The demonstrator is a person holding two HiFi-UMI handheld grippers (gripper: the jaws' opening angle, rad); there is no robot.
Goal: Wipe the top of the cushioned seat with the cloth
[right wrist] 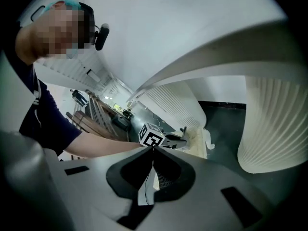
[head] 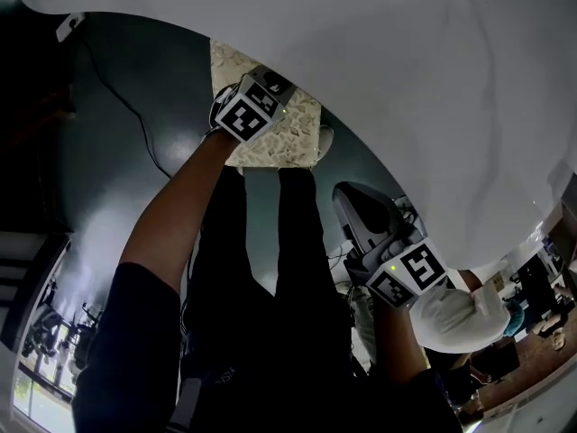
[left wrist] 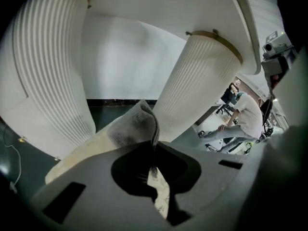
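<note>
My left gripper [head: 285,99] is shut on a beige patterned cloth [head: 275,138], which hangs flat over the dark floor at the edge of the big white cushioned seat [head: 379,70]. In the left gripper view the cloth [left wrist: 127,129] stands up folded out of the shut jaws of the left gripper [left wrist: 154,147], in front of the seat's white ribbed supports [left wrist: 197,85]. My right gripper [head: 350,198] hovers lower right, below the seat's rim, its jaws closed with nothing in them. The right gripper view shows the right gripper [right wrist: 153,149] facing the left gripper's marker cube [right wrist: 153,139] and the cloth [right wrist: 198,141].
A dark floor [head: 108,179] with a thin cable [head: 135,120] lies to the left. A second ribbed support [left wrist: 48,71] stands at left. A person in a white shirt [head: 455,316] crouches at the lower right. Wooden racks [right wrist: 91,112] stand far back.
</note>
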